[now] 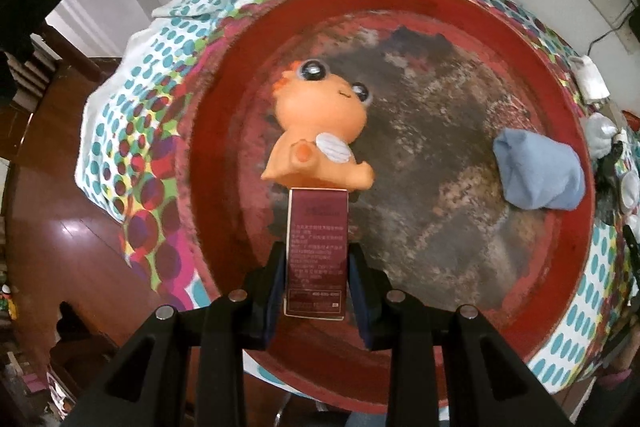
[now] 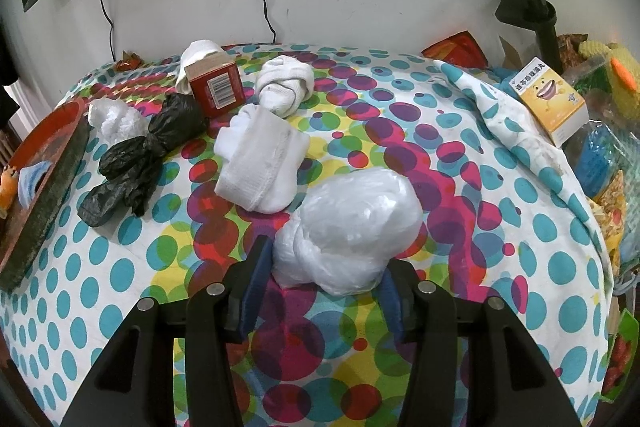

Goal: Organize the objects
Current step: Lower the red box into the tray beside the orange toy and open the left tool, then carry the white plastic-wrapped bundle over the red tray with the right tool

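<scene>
Clearly, the left gripper (image 1: 316,267) clamps a dark red box (image 1: 317,251) above the red tray (image 1: 576,227), just beside the orange toy (image 1: 316,135). Near the table's front edge, a white plastic bag bundle (image 2: 348,227) sits between the right gripper (image 2: 320,279) fingers, whose jaws are opening.

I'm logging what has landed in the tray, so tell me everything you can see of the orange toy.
The orange toy is a small, smooth, rubbery-looking creature with big glossy dark eyes, a tiny smile, a white wing on its side and a darker orange patch by a stubby limb. It lies tilted on the worn floor of the red tray, left of centre. The far end of the maroon box, held in the left gripper, meets or overlaps its lower edge. The blue pouch lies well apart.
</scene>
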Tool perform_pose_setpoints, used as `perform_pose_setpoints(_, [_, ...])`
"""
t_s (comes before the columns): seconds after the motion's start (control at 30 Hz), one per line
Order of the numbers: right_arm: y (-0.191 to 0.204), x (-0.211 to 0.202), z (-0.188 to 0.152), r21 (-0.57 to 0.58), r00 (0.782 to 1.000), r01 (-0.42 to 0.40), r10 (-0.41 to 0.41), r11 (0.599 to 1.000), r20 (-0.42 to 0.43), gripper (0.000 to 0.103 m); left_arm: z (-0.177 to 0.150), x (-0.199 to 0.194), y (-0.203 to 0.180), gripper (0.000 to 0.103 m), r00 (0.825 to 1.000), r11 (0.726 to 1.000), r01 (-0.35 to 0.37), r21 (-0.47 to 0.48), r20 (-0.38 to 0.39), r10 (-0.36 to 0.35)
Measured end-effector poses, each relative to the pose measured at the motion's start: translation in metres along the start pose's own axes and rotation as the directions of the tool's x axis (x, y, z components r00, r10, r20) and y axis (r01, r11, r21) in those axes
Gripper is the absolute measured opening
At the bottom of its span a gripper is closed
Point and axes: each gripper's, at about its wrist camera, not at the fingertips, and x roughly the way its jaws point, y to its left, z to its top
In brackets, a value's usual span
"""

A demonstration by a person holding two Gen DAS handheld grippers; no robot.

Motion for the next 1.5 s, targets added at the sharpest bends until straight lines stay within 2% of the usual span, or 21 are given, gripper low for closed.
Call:
perform_pose_setpoints(0.13, [0.001,0.000,0.000,-0.002,1.000,0.001,-0.001,1.000,-0.001,0.049,0.005,0.001,0.008,0.030,1.000,1.000,0.011,-0.023,0.002,-0.011])
perform_pose_setpoints(0.47, [0.002,0.001,-0.001,-0.003,1.000,0.005,-0.005,1.000,-0.001,0.050,0.003,-0.001,0.011,0.032,1.000,1.000,-0.018,-0.009,0.012,0.018])
perform_pose_setpoints(0.63, [0.002,0.002,-0.001,-0.004,1.000,0.005,-0.005,1.000,-0.001,0.050,-0.002,-0.008,0.012,0.042,1.000,1.000,-0.010,-0.011,0.006,0.010])
perform_pose_setpoints(0.8, [0.002,0.001,-0.001,-0.005,1.000,0.006,-0.006,1.000,-0.002,0.050,-0.010,-0.024,0.007,0.043,0.999,0.999,-0.040,0.016,0.028,0.040])
perform_pose_setpoints(0.97, [0.003,0.001,-0.001,-0.008,1.000,0.005,-0.005,1.000,0.001,0.050,-0.030,-0.044,-0.006,0.043,0.997,0.999,-0.037,0.036,0.066,0.034])
perform_pose_setpoints(1.33, [0.002,0.001,-0.003,-0.001,1.000,-0.012,0.012,1.000,0.003,0.052,-0.093,-0.068,-0.065,0.043,0.991,0.983,0.060,0.174,0.105,-0.079])
perform_pose_setpoints(1.5, [-0.001,-0.005,-0.008,0.024,1.000,-0.026,0.027,0.999,-0.006,0.051,-0.111,-0.069,-0.078,0.043,0.989,0.972,0.046,0.232,0.127,-0.077])
